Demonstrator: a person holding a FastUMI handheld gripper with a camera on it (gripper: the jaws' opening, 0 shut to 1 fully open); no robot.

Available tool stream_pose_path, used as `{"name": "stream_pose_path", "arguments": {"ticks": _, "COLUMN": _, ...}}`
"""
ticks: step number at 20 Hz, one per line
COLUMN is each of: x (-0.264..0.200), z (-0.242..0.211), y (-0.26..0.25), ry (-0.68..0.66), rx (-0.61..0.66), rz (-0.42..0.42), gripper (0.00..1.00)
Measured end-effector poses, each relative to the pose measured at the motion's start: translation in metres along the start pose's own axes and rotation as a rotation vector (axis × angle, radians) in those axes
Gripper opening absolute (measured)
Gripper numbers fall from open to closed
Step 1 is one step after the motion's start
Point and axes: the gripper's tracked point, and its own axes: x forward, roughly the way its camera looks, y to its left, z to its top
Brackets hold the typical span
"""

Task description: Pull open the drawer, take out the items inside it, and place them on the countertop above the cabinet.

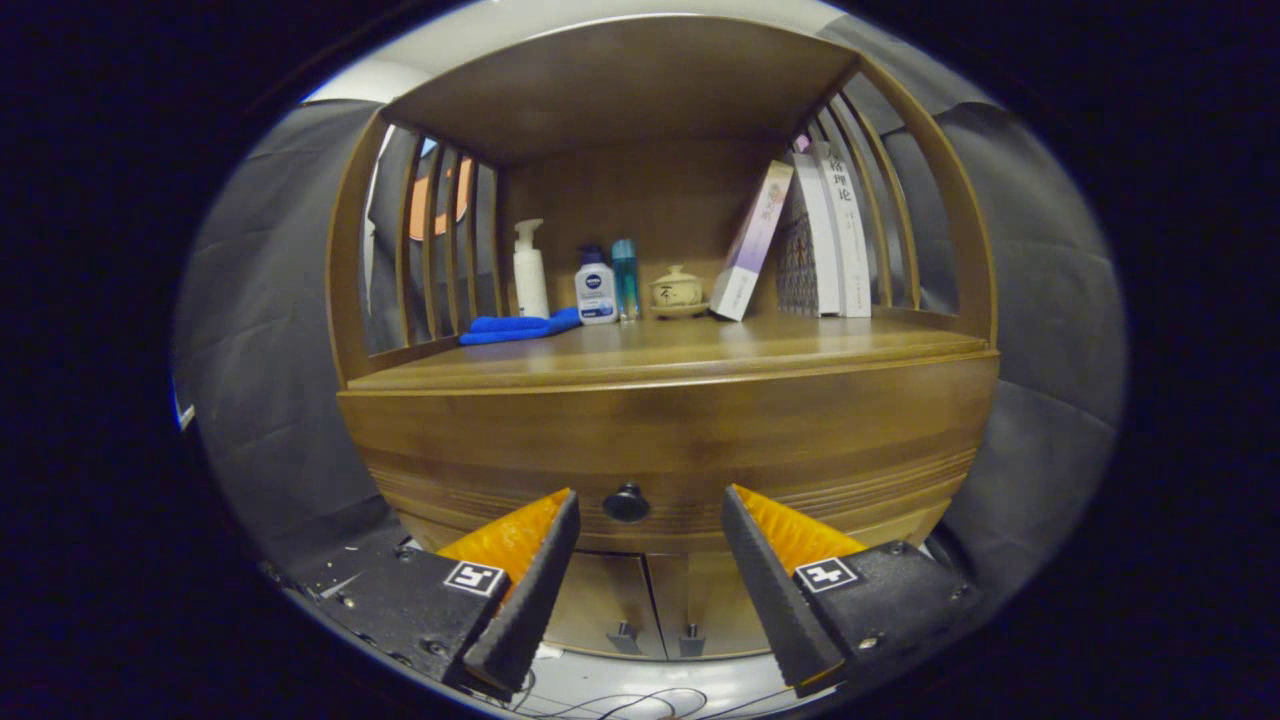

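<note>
A wooden cabinet stands straight ahead. Its drawer front (pixel 800 450) is closed and carries a dark round knob (pixel 626 502). My gripper (pixel 650 492) is open, with the fingers spread to either side of the knob; the knob sits just beyond the fingertips, a little left of the midline, and neither finger touches it. The drawer's contents are hidden. Above the drawer runs the wooden countertop (pixel 700 345).
On the countertop lie a blue cloth (pixel 520 327), a white pump bottle (pixel 530 270), a small white bottle (pixel 596 287), a teal bottle (pixel 625 278), a lidded ceramic cup (pixel 677 290) and several books (pixel 810 235). Two lower cabinet doors (pixel 650 605) sit under the drawer. Cables lie on the floor.
</note>
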Motion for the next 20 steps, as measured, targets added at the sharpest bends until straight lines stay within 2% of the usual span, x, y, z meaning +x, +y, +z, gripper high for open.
{"name": "stream_pose_path", "arguments": {"ticks": 7, "x": 0.024, "z": -0.007, "y": 0.002, "ry": 0.008, "rx": -0.060, "rz": -0.058, "gripper": 0.70}}
{"name": "stream_pose_path", "arguments": {"ticks": 10, "x": 0.027, "z": -0.009, "y": 0.007, "ry": -0.004, "rx": -0.060, "rz": -0.076, "gripper": 0.58}}
{"name": "stream_pose_path", "arguments": {"ticks": 15, "x": 0.025, "z": -0.008, "y": 0.014, "ry": -0.012, "rx": -0.060, "rz": -0.095, "gripper": 0.31}}
{"name": "stream_pose_path", "arguments": {"ticks": 20, "x": 0.026, "z": -0.010, "y": 0.012, "ry": 0.001, "rx": -0.063, "rz": -0.077, "gripper": 0.23}}
